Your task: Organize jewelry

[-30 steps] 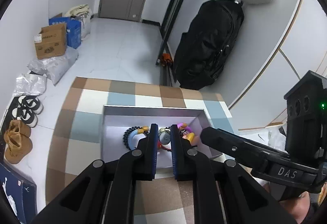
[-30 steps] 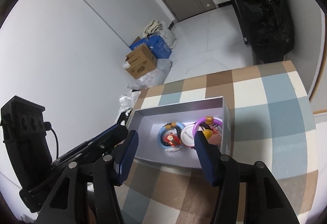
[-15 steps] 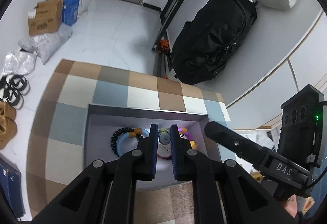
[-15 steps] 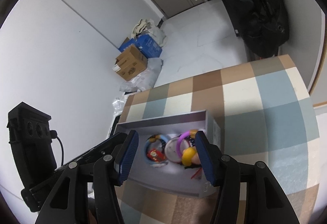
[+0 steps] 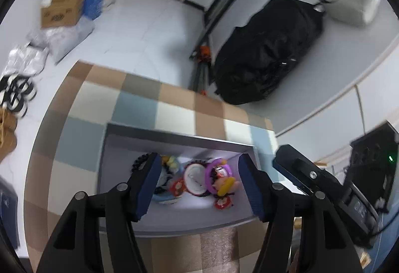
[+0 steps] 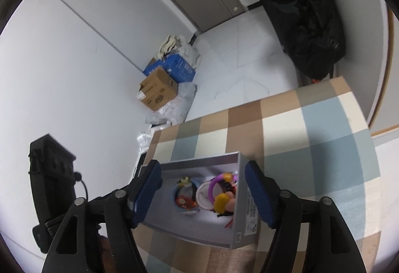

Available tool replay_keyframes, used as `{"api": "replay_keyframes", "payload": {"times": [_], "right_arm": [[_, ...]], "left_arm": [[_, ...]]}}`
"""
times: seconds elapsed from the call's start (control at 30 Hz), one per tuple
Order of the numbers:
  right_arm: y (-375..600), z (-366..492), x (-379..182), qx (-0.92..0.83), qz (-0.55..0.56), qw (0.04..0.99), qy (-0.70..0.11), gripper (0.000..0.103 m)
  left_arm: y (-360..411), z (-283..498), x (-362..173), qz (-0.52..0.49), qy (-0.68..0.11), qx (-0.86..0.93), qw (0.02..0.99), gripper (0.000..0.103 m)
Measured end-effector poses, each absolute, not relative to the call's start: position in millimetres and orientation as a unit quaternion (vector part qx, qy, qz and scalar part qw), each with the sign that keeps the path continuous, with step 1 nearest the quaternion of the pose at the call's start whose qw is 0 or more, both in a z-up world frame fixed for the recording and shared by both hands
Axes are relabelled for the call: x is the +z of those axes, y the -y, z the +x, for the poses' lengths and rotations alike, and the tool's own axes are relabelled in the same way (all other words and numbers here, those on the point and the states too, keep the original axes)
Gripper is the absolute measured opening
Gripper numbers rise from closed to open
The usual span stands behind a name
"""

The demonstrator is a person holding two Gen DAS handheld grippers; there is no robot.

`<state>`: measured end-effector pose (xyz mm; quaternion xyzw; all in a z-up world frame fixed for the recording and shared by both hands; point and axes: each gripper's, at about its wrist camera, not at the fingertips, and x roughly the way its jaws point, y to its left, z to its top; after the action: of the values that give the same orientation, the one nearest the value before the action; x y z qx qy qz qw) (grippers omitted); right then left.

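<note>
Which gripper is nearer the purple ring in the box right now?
Hard to separate; slightly the left gripper. Its opening jaws frame the purple ring from above the box. The right gripper, also opening, hovers beside it, nothing gripped.

A box (image 5: 174,138) sat on the counter (image 5: 82,103), near its front edge. Inside lay a heap of jewelry (image 5: 197,179), bunched toward the box's three o'clock end, the pieces touching and overlapping. On the floor beyond the counter, a carton (image 5: 63,10) stood at ten o'clock against the wall, and a large bag (image 5: 266,53) leaned at two o'clock.
</note>
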<state>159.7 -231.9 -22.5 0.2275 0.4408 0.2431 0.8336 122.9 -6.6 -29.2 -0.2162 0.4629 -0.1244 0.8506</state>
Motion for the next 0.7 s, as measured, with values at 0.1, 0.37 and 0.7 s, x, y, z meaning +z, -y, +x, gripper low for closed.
{"api": "replay_keyframes", "payload": {"times": [0.1, 0.37, 0.7], "right_arm": [[234, 158, -21, 0.245, 0.234, 0.833, -0.437, 0.075], [232, 142, -8, 0.253, 0.203, 0.851, -0.413, 0.086], [237, 110, 14, 0.255, 0.172, 0.883, -0.354, 0.101]], "left_arm": [[9, 119, -25, -0.200, -0.458, -0.120, 0.858, 0.062], [7, 102, -15, -0.179, -0.430, -0.090, 0.880, 0.066], [-3, 67, 13, -0.131, -0.335, -0.033, 0.932, 0.079]]}}
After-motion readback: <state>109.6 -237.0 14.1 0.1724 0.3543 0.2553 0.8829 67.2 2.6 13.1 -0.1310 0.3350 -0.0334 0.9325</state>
